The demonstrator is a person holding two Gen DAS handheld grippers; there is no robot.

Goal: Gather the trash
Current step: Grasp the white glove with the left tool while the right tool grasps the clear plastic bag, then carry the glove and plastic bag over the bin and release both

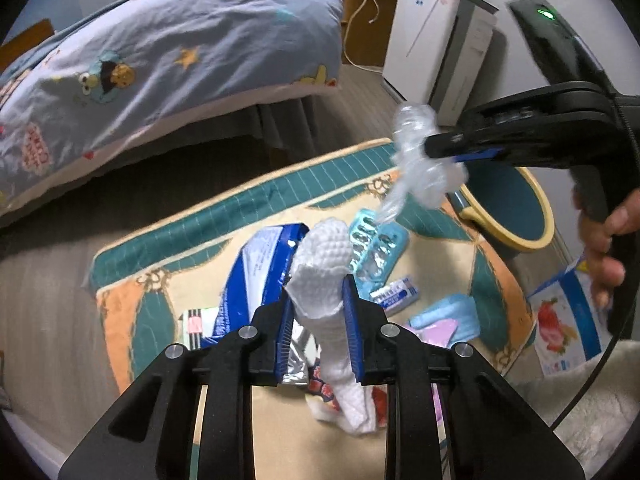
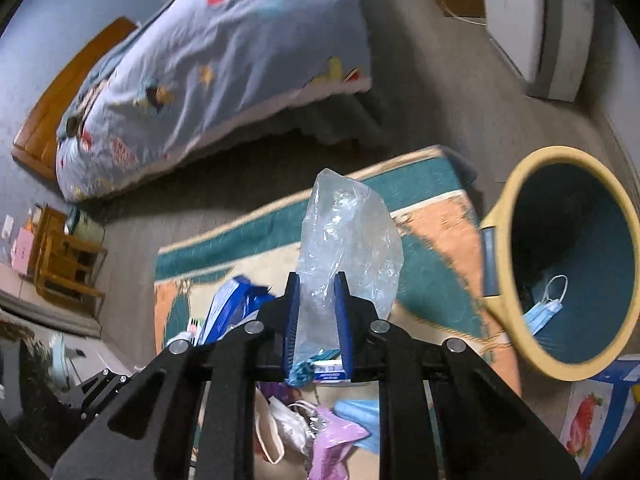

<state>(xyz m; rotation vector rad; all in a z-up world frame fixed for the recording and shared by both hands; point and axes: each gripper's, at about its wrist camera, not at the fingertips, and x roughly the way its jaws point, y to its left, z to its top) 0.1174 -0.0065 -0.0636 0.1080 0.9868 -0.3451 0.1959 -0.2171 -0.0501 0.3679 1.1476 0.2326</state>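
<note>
bedroom rug (image 1: 132, 300) littered; left gripper (image 1: 316, 312) clamps tissue (image 1: 324, 272), right gripper (image 2: 316, 312) clamps plastic (image 2: 348, 232); carry both over bin (image 2: 516, 184) rim before letting go.

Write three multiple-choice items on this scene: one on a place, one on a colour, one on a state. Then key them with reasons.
1. Where does the face mask lie?
A. on the bed
B. inside the bin
C. on the rug

2. What colour is the bin's rim?
A. cream yellow
B. red
C. black

3. What does the left gripper hold?
A. nothing
B. a blue wrapper
C. a white paper towel

Key:
B, the mask rests at the bin's bottom.
A, the rim is pale yellow around a teal inside.
C, the pads press on the towel.
</note>
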